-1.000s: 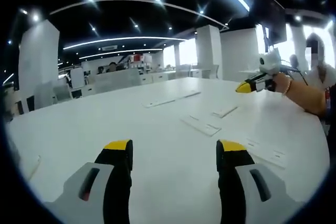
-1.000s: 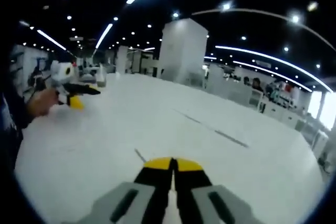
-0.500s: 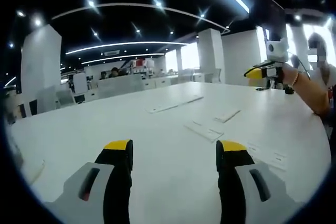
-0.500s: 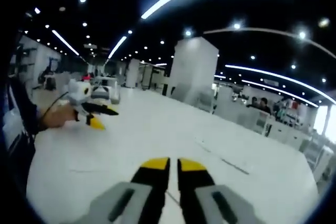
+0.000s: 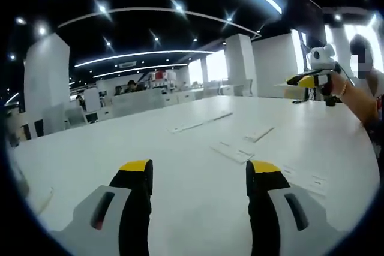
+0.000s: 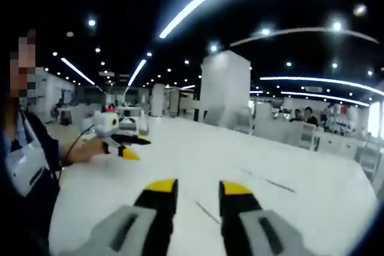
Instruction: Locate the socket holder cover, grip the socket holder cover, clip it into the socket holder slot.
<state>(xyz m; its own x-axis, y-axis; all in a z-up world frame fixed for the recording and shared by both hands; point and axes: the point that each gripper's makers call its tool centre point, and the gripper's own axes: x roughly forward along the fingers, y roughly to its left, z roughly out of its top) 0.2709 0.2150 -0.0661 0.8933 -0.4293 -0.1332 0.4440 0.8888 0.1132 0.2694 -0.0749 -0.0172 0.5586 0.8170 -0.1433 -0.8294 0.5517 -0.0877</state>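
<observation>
White bench (image 5: 180, 160) runs across an open office; flat white socket holder pieces (image 5: 231, 151) lie ahead and slightly right of the left tool (image 5: 198, 175), well apart from it; its jaws stand wide, empty; right tool (image 6: 198, 187) is partly spread, holding nothing, raised above the bench.

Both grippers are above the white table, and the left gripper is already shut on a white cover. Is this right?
Not quite. In the left gripper view the left gripper is open and holds nothing; the white covers lie flat on the table ahead of it. Both grippers are above the white table, as you say.
</observation>
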